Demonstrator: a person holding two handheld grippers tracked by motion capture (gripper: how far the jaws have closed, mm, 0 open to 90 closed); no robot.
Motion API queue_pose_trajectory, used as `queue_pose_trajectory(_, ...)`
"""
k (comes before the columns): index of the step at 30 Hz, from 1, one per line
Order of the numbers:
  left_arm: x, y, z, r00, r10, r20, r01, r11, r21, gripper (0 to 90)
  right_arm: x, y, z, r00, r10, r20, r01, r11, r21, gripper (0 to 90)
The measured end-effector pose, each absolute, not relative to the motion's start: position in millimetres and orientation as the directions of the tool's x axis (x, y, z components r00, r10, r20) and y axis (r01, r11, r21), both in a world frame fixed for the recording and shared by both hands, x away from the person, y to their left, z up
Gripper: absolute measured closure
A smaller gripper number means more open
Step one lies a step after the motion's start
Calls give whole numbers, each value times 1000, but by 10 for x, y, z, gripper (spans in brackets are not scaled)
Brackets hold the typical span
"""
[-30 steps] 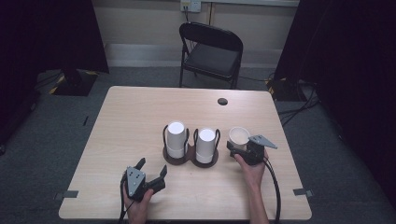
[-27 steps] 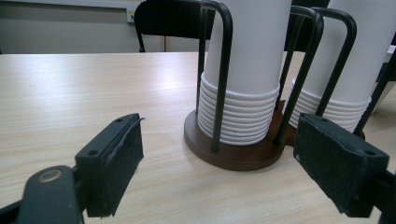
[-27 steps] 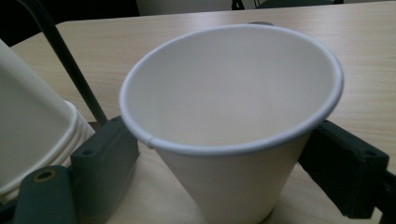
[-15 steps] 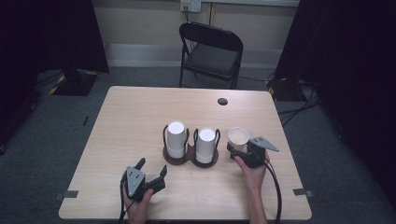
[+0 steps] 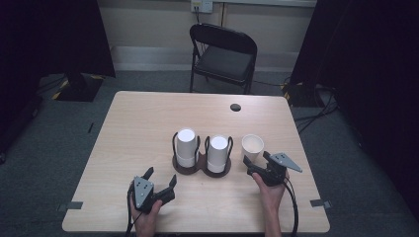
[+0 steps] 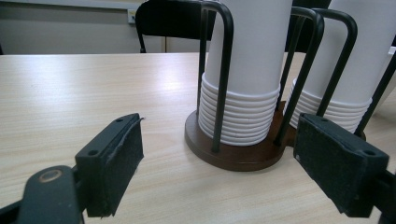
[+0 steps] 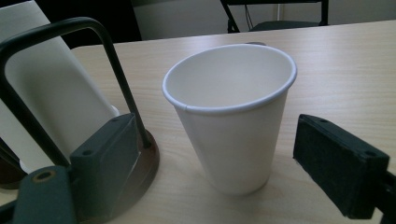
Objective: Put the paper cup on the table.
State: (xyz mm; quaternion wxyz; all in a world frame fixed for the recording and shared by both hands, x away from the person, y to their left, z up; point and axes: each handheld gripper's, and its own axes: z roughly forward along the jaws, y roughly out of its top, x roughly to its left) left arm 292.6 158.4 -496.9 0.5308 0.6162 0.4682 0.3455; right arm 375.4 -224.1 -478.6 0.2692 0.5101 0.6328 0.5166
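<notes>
A dark brown holder [image 5: 187, 170] with black wire loops carries two stacks of upside-down white paper cups, one on the left [image 5: 186, 145] and one on the right [image 5: 218, 150]. To their right, a single white paper cup [image 5: 252, 146] stands upright and empty on the table. My right gripper [image 5: 256, 158] is open just in front of it. In the right gripper view the cup [image 7: 231, 121] stands between the jaws of that gripper [image 7: 215, 135], untouched. My left gripper [image 5: 160, 175] rests open near the front edge. From the left gripper [image 6: 219, 130] I see the holder's base [image 6: 233, 154] and left stack [image 6: 243, 70] ahead.
The wooden table [image 5: 143, 123] has a round black grommet [image 5: 235, 107] at the back right. A black folding chair [image 5: 222, 54] stands behind it. A cable [image 5: 295, 207] trails from my right gripper over the front edge.
My right gripper has drawn back a little toward the front edge, away from the single cup, which stays put. The left gripper has not moved.
</notes>
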Motion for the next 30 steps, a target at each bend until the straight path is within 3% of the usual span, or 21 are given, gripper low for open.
queue_pose_trajectory(13,2923,1571,-4969,313,948,-63,212,-5,977,158,3432,-2051,-4706,-361,918,162,294,-53,954,136)
queue_pose_trajectory(30,2922,1549,-4967,299,953,-46,212,-20,977,159,3043,-1876,-4819,-352,921,166,293,-60,954,136)
